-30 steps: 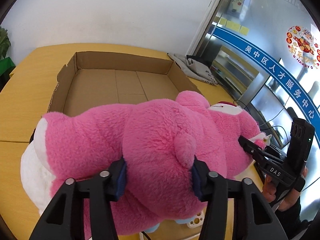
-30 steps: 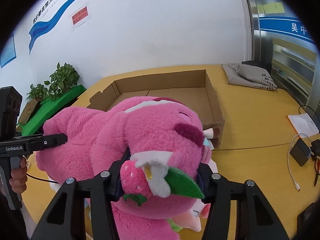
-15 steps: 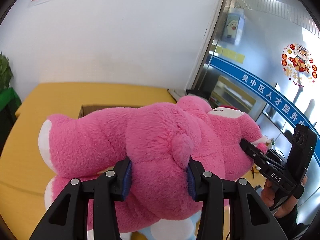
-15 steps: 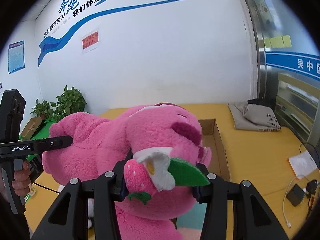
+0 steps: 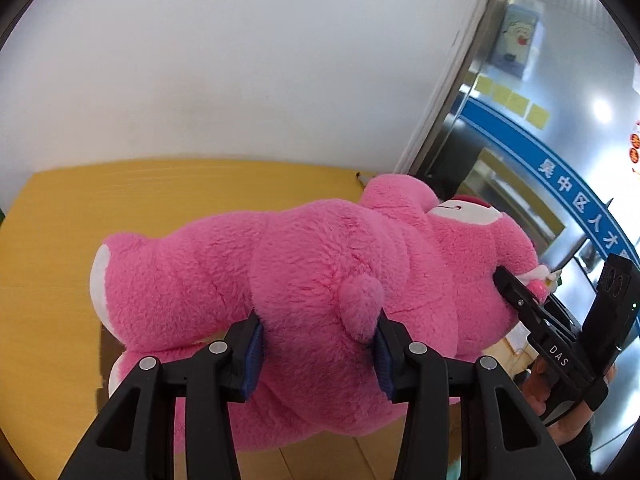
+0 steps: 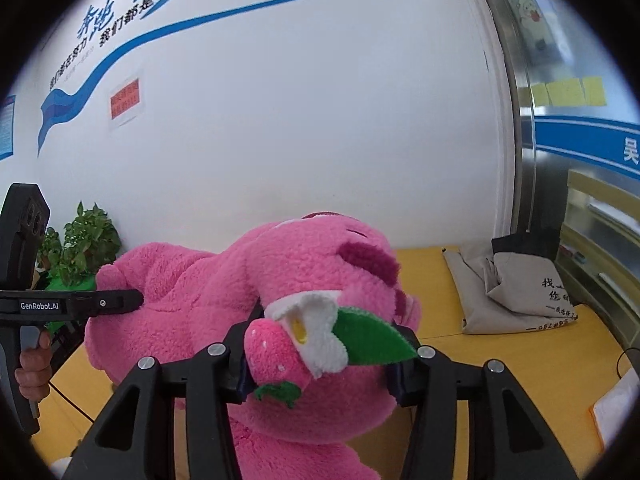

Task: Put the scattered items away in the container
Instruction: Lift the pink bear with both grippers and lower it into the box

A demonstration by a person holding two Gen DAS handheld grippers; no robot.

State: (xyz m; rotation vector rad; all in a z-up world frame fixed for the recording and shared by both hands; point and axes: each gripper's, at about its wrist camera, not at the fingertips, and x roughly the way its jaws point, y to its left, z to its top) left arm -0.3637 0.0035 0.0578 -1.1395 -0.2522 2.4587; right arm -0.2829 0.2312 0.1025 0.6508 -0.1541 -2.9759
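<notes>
A big pink plush bear (image 5: 312, 264) hangs in the air between both grippers. My left gripper (image 5: 318, 344) has its blue pads pressed into the bear's rump beside the small tail, and its jaws are opening slightly. My right gripper (image 6: 320, 364) clamps the bear's head (image 6: 320, 264) behind the strawberry and flower ear; its jaws are opening too, with the plush still between them. From the right wrist view the left gripper (image 6: 124, 300) shows at the bear's rear. A strip of the cardboard box (image 5: 332, 458) shows beneath the bear; the bear hides the remainder.
The yellow table (image 5: 48, 240) runs to a white wall. A grey cloth bag (image 6: 504, 292) lies at the back right, with a sheet of paper (image 6: 616, 408) at the right edge. Potted plants (image 6: 80, 248) stand at the left. A hand (image 6: 32, 368) holds each gripper.
Both grippers have carried the bear up and forward over the box. The box, fully visible a second ago, is now almost wholly hidden under the bear.
</notes>
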